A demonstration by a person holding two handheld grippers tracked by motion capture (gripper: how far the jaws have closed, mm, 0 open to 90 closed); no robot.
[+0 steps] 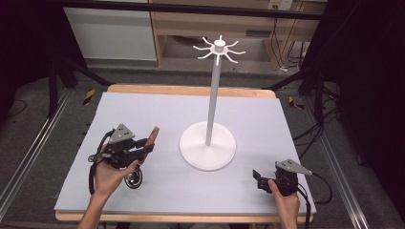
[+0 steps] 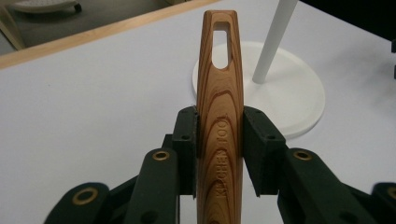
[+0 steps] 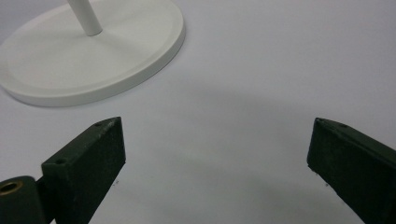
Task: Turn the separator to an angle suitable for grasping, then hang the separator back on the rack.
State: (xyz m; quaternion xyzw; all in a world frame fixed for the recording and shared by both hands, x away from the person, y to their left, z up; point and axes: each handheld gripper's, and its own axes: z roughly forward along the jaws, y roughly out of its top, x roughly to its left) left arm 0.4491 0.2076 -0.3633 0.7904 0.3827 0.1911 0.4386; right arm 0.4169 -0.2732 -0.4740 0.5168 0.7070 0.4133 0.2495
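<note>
Left gripper [image 1: 143, 145] clamped on wooden utensil handle [image 2: 219, 116] near table's left edge, right gripper [image 1: 258, 175] jaws apart near right, white stand [image 1: 208, 143] between on grey mat [image 1: 143, 109], dark room beyond.

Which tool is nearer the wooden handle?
Left. The left tool is clamped on the wooden handle; the right tool sits open across the table, beyond the white stand.

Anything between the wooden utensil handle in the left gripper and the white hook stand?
Nothing visible. The left gripper is shut on the wooden utensil handle with the slotted end, and bare grey tabletop lies between it and the white hook stand. The hooks at the stand's top look bare. The right gripper sits open, off to the other side.
</note>
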